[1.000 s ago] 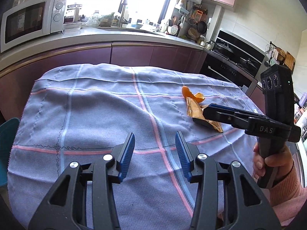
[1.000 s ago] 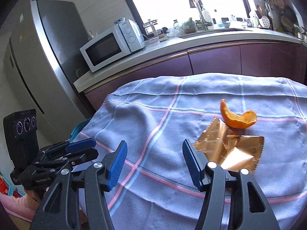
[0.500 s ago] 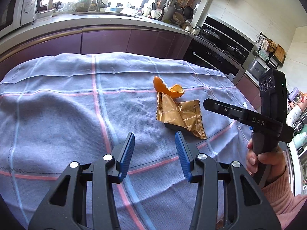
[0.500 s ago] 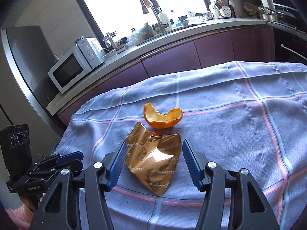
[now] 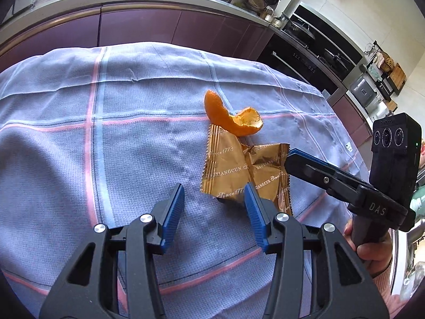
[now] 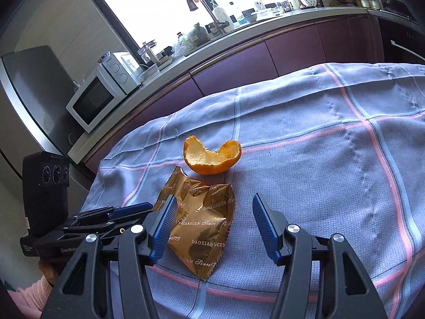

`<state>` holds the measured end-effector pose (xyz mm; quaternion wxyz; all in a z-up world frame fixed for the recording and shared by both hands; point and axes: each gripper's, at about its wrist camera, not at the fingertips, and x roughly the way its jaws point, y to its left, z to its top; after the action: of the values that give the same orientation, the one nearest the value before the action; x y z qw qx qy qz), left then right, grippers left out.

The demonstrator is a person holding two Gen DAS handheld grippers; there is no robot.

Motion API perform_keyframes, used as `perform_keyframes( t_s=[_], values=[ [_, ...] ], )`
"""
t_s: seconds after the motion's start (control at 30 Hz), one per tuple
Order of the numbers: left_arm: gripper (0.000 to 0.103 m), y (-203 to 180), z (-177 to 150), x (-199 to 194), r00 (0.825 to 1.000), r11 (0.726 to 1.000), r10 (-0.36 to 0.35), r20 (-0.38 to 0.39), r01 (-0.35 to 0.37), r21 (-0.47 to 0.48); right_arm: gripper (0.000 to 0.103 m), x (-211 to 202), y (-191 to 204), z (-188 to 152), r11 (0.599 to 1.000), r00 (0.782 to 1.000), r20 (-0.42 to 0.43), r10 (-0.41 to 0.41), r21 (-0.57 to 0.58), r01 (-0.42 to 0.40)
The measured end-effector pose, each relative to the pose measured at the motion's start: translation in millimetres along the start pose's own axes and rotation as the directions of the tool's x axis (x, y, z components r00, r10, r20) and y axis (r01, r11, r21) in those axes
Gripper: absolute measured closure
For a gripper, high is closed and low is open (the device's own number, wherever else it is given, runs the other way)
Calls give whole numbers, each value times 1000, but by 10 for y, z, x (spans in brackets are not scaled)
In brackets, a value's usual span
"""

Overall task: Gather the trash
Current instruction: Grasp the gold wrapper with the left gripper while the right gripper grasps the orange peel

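Kitchen setting, purple cabinets (image 5: 138,26) behind, table under a blue checked tablecloth (image 5: 132,146) with pink stripes. Left gripper (image 5: 213,200) hanging just above the cloth, jaws parted, nothing between the blue pads (image 5: 172,212), having just eased a touch wider; right-hand pad overlapping the near edge of the gold snack wrapper (image 5: 239,167), contact hard to call. Right gripper (image 6: 212,212) also spread wide and gripping nothing, tilted down over the same wrapper (image 6: 204,223), left pad above its left edge, right pad over bare cloth. Wrapper crumpled, torn open, flat on the cloth. Orange peel (image 6: 212,156) curled like a cup just beyond it, touching or nearly touching the far corner. Farther out: white microwave (image 6: 98,98) on the counter, faucet (image 6: 196,2) by the bright window, black oven (image 5: 305,53) off to the side.
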<state>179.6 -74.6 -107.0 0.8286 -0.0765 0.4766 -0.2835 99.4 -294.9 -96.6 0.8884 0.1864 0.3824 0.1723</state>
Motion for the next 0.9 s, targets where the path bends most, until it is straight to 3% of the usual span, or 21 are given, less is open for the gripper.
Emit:
perform_keyframes(
  t_s=[0.17,0.23,0.4,0.57,0.7,0.9],
  values=[
    [57,-53,70,114,1000,1000,-25,-8,25,-9,59,85,-10,-13,1000,999,-29,21,7,-20],
    [65,-88,65,139,999,999,-45,-16,45,-3,68,116,4,-26,1000,999,-41,29,4,-29],
    [82,-161,7,170,996,997,-78,-32,78,-1,75,124,57,-42,999,998,-51,41,-12,-41],
    [95,-227,-34,90,995,995,-94,-15,95,9,76,127,85,-57,998,997,-59,49,-21,-51],
    [98,-194,-69,-23,995,995,-96,1,96,9,75,64,62,-27,999,998,-43,46,-17,-47],
    [98,-48,-141,-311,993,994,-111,45,111,-2,58,16,-4,83,999,999,-20,42,4,-42]
  ],
)
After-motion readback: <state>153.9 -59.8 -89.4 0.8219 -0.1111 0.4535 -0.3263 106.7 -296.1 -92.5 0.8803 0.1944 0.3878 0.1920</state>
